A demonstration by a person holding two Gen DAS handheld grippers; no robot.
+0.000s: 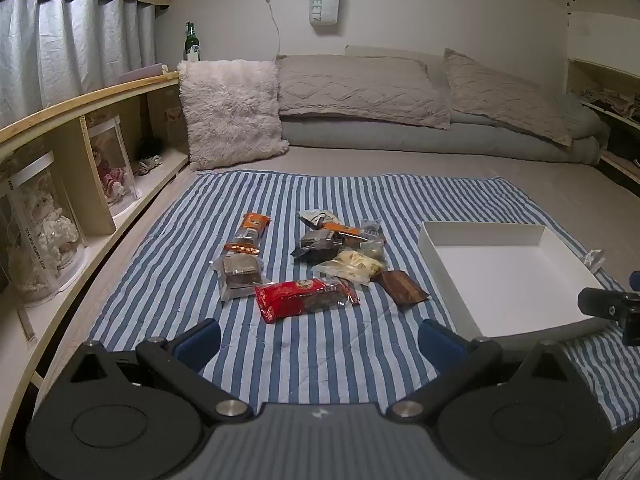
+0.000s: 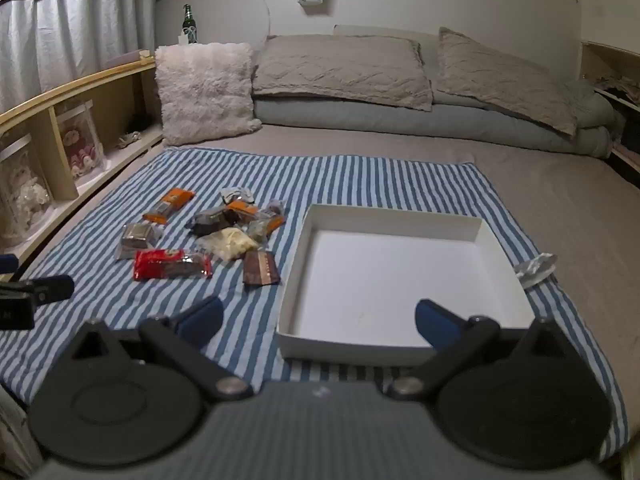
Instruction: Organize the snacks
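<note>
1. A bed (image 1: 400,160) fills a dim bedroom, with grey pillows (image 1: 360,84) and a fluffy white cushion (image 1: 232,112) at its head, a curtained shelf (image 1: 80,100) along the left side and a green bottle (image 1: 191,42) in the corner.
2. A blue-and-white striped cloth (image 1: 320,352) is spread over the bed and carries everything for the task.
3. The snacks (image 1: 340,248) lie in a loose cluster at the middle of the cloth: a red packet (image 1: 300,298) nearest the camera, an orange-ended bar (image 1: 248,232) to its far left, a clear-wrapped brown cake (image 1: 240,272) between them, a pale yellow packet (image 1: 356,266) and a dark brown sachet (image 1: 402,286).
4. A shallow white tray (image 2: 384,216) sits just right of the snacks, holding nothing.
5. The left hand-held gripper (image 1: 320,336) hangs over the cloth short of the red packet, its blue-padded fingers (image 1: 198,340) spread wide with nothing between them.
6. The right hand-held gripper (image 2: 320,318) is also spread wide and holds nothing; its right finger overlaps the tray's near edge in view, with the snacks ahead to its left.
7. A small crumpled silvery item (image 2: 536,268) lies beside the tray's right wall; it is possibly a wrapper, too small to tell.
8. The packets at the back of the cluster overlap, so their labels are unreadable.
</note>
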